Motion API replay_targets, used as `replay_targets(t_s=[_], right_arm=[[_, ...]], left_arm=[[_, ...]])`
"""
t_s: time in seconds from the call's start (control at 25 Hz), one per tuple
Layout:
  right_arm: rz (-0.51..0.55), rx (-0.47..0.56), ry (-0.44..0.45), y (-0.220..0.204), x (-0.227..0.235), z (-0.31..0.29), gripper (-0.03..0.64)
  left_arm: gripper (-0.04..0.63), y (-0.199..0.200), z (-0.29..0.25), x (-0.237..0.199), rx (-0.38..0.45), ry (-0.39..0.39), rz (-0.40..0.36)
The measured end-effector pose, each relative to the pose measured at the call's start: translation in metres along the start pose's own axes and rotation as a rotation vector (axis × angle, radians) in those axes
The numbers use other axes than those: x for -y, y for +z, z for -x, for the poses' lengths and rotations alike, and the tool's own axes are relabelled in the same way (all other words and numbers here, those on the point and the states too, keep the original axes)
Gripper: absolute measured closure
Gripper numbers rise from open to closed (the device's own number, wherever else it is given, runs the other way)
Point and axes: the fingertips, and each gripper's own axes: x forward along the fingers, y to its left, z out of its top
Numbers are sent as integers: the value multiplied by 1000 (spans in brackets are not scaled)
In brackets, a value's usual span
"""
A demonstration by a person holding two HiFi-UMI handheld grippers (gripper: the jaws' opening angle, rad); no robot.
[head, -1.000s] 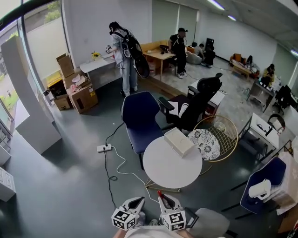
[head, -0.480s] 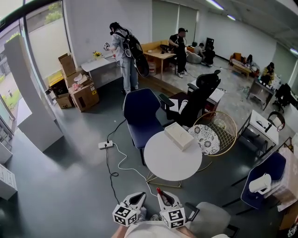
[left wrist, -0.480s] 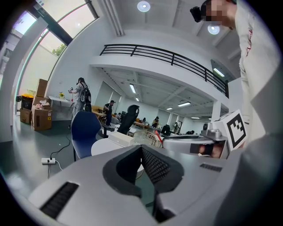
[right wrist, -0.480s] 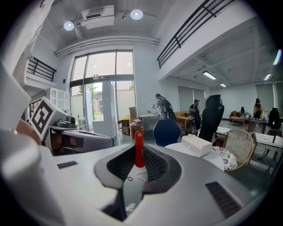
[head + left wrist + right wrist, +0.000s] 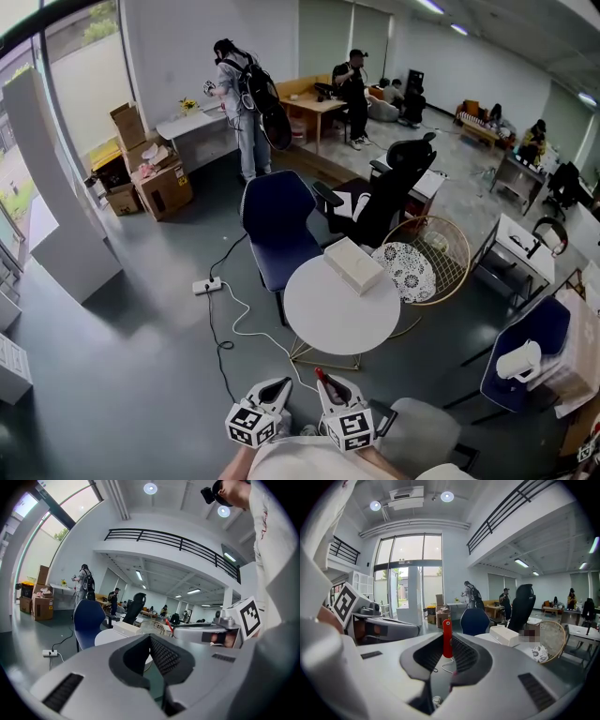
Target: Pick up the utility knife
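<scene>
Right gripper view gives us the whole story: the red utility knife (image 5: pixel 447 639) stands upright between the pads of the right gripper (image 5: pixel 447 649), jaws narrowed onto its lower part, upper end poking up clear above the fingertips. That's a pinch, not a cradle. No surface is under the knife here, just floor well below the jaws. Over in the head view, the right gripper (image 5: pixel 324 382) sits close to the person's body with the red tip of the knife (image 5: pixel 320 375) showing at its front, and the left gripper (image 5: pixel 275 387) hangs just beside it, on its left. In the left gripper view, the left gripper (image 5: pixel 150 638) has its jaws drawn together and nothing between them; it plays no part at this point. Ahead of both tools, well apart from them, stands the round white table (image 5: pixel 328 328) with a white box (image 5: pixel 353 265) on its far side, and a blue chair (image 5: pixel 275 225) beyond that. By my reading the pickup itself looks done: knife lifted and carried in the right tool. What comes next calls for a steady squeeze and a level wrist, since a slim handle gripped low like this could pivot or slip if the jaws ease.
</scene>
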Motion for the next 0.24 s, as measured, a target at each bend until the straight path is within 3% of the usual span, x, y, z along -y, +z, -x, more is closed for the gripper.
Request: replay_targets(t_s=[0.24], right_arm=[[7, -9, -3, -1, 4, 4, 552]], left_arm=[[583, 1, -2, 5, 6, -1, 2]])
